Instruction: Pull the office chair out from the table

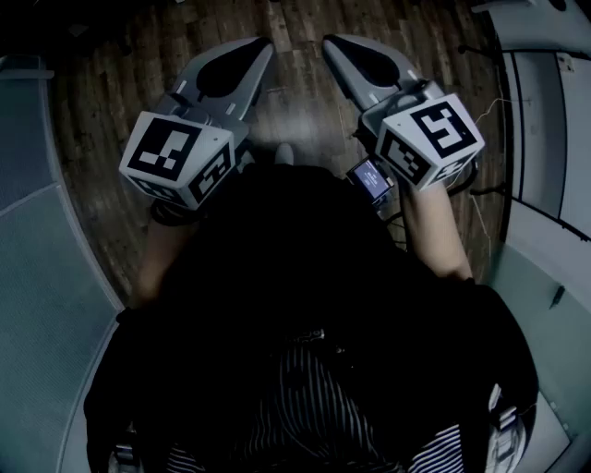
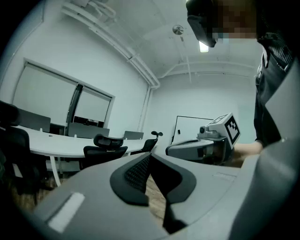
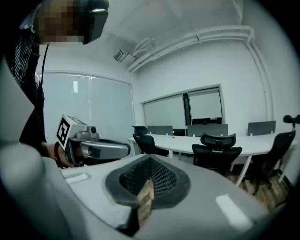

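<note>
- Left tongs (image 1: 257, 48) are hovering over the wooden floor (image 1: 295, 23), pressed together, gripping nothing
- Office chair (image 3: 218, 152) is sitting tucked against the white counter (image 3: 178, 140), well apart from both tongs — probably heavyish but rolling freely; its stiff backrest top is looking like the best hold
- Neighbouring chair (image 3: 276, 150) is crowding its right side
- Right tongs (image 1: 334, 42) are likewise closed and empty
</note>
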### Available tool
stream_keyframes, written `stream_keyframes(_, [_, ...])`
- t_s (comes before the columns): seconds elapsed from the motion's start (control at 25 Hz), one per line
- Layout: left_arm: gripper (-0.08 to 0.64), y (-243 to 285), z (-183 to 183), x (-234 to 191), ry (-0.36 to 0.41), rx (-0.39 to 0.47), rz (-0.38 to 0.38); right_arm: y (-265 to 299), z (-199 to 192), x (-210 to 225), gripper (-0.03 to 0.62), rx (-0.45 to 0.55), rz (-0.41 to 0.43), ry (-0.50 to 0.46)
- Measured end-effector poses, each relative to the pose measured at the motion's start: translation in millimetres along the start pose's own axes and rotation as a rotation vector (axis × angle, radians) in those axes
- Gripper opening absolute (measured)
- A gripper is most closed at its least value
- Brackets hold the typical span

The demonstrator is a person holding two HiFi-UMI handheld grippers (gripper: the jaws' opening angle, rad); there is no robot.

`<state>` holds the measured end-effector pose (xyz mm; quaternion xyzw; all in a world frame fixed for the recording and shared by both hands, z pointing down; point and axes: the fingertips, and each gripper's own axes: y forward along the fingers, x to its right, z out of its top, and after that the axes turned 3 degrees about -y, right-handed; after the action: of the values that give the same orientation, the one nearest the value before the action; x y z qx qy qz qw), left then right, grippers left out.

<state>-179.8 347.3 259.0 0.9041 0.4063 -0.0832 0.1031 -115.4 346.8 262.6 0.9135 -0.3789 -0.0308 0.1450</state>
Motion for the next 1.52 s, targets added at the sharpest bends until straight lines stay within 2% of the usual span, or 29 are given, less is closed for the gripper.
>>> stream_keyframes(0.24, [0.001,6,-1,10,-0.01,-0.019,0.007,-12,-1,11,0.0,0.023,-0.003,0.019])
stream_keyframes(0.4, [0.001,16,6,21,-0.048,-0.021,0.011,-26,-10,23,0.0,0.021,-0.014,0.021])
stream_keyframes(0.52, [0.0,34,16,36,0.012,0.036,-0.019,-43,-15,28,0.0,0.068,0.026,0.035])
stream_keyframes(0.6, [0.0,52,14,41,0.023,0.056,-0.017,-56,-18,33,0.0,0.111,0.066,0.066])
stream_keyframes(0.68, [0.0,64,10,51,0.012,0.047,-0.015,-69,-23,40,0.0,0.12,0.071,0.073])
stream_keyframes(0.84, [0.0,79,8,76,0.059,0.013,-0.035,-88,-28,50,0.0,0.117,0.07,0.063])
stream_keyframes(0.96, [0.0,80,4,84,0.057,0.013,-0.043,-94,-35,48,0.0,0.116,0.068,0.056])
stream_keyframes(1.12, [0.0,87,-3,85,0.066,-0.019,-0.07,-94,-36,51,0.001,0.129,0.063,0.071])
stream_keyframes(1.32, [0.0,117,-7,71,0.059,-0.08,-0.061,-106,-28,82,0.002,0.166,0.014,0.104])
stream_keyframes(1.52, [0.0,142,7,59,0.073,-0.062,-0.114,-97,-37,115,0.0,0.09,-0.025,0.075])
